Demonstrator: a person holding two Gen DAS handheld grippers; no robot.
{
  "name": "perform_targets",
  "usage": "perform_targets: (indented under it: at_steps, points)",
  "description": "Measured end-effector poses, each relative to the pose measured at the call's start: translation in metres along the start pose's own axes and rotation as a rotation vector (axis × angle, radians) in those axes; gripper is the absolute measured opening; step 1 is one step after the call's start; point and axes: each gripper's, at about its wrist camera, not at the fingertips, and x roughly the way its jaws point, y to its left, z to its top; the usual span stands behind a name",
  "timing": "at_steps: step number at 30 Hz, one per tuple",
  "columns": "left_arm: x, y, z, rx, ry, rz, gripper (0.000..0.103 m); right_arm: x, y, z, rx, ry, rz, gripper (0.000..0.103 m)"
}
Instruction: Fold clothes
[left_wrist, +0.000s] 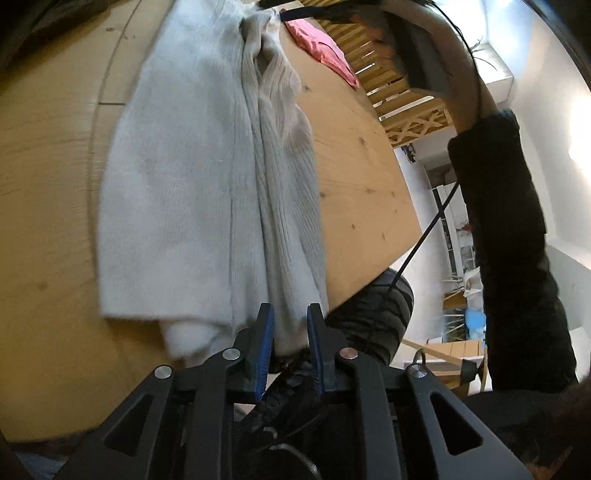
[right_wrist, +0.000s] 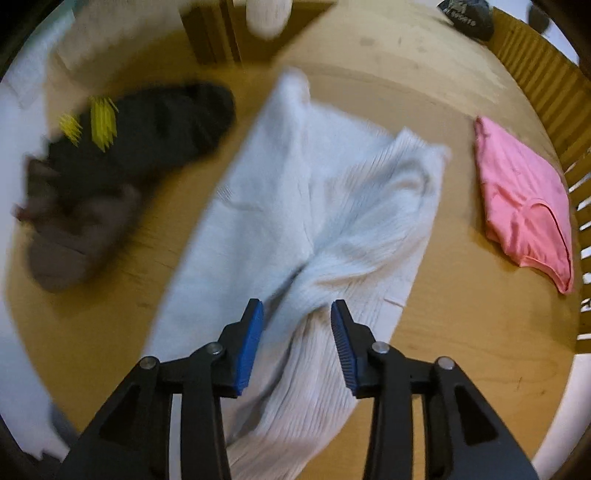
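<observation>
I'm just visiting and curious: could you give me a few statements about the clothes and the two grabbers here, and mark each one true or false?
1. A grey ribbed sweater lies on the wooden table. True.
2. The pink garment is heaped on top of the sweater. False: it lies apart, beside it.
3. The left gripper has sweater fabric between its fingers. True.
4. The right gripper is shut tight. False: its fingers stand apart over the sweater.
5. A dark pile of clothes sits on the table. True.
</observation>
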Motion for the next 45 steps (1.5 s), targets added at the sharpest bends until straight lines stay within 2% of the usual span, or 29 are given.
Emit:
perform_targets:
  at_steps: [2, 3, 6, 9, 12, 15, 20, 22, 23, 25, 27, 30, 33, 36, 38, 40, 45]
  points:
    - [-0.01, -0.011, 0.001, 0.056, -0.011, 0.031, 0.016, -0.034, -0.019, -0.017, 0.026, -0.093, 0.076, 0.04]
    - [-0.012, -0.017, 0.006, 0.088, -0.016, 0.039, 0.016, -0.035, -0.023, -0.025, 0.037, -0.09, 0.074, 0.04]
    - [0.003, -0.041, 0.025, 0.196, -0.006, 0.038, 0.023, -0.02, -0.028, -0.058, 0.041, -0.011, 0.099, 0.037]
    - [0.032, -0.059, 0.04, 0.304, 0.049, 0.041, 0.024, 0.005, -0.019, -0.088, 0.021, 0.065, 0.144, 0.034]
    - [0.055, -0.058, 0.047, 0.348, 0.106, 0.105, 0.026, 0.016, -0.008, -0.116, 0.007, 0.104, 0.183, 0.034]
    - [0.043, -0.049, 0.059, 0.357, 0.089, 0.143, 0.026, 0.003, 0.005, -0.158, -0.027, 0.081, 0.219, 0.034]
    - [0.012, -0.034, 0.093, 0.396, 0.054, 0.241, 0.026, -0.024, 0.039, -0.253, -0.156, 0.037, 0.221, 0.034]
    - [0.008, -0.029, 0.113, 0.41, 0.063, 0.271, 0.034, -0.028, 0.058, -0.278, -0.239, 0.023, 0.21, 0.034]
    - [0.01, -0.026, 0.123, 0.413, 0.069, 0.287, 0.034, -0.029, 0.067, -0.287, -0.275, 0.012, 0.193, 0.034]
    - [0.014, -0.019, 0.136, 0.392, 0.086, 0.291, 0.034, -0.025, 0.079, -0.296, -0.319, 0.002, 0.173, 0.034]
    - [0.019, -0.008, 0.143, 0.338, 0.101, 0.264, 0.034, -0.019, 0.087, -0.301, -0.348, 0.005, 0.156, 0.034]
    - [0.028, -0.007, 0.142, 0.349, 0.135, 0.258, 0.034, -0.01, 0.095, -0.302, -0.36, 0.021, 0.191, 0.034]
    - [0.036, -0.006, 0.141, 0.365, 0.169, 0.254, 0.034, -0.006, 0.1, -0.299, -0.369, 0.001, 0.178, 0.034]
    - [0.039, -0.009, 0.146, 0.381, 0.163, 0.266, 0.038, -0.005, 0.1, -0.295, -0.373, -0.007, 0.196, 0.034]
    - [0.04, -0.009, 0.151, 0.388, 0.16, 0.272, 0.042, -0.005, 0.102, -0.294, -0.377, -0.02, 0.212, 0.026]
    - [0.045, -0.006, 0.152, 0.378, 0.173, 0.277, 0.043, -0.007, 0.102, -0.293, -0.372, -0.029, 0.23, 0.008]
    - [0.052, -0.011, 0.154, 0.415, 0.179, 0.289, 0.044, -0.012, 0.091, -0.287, -0.308, 0.0, 0.228, 0.004]
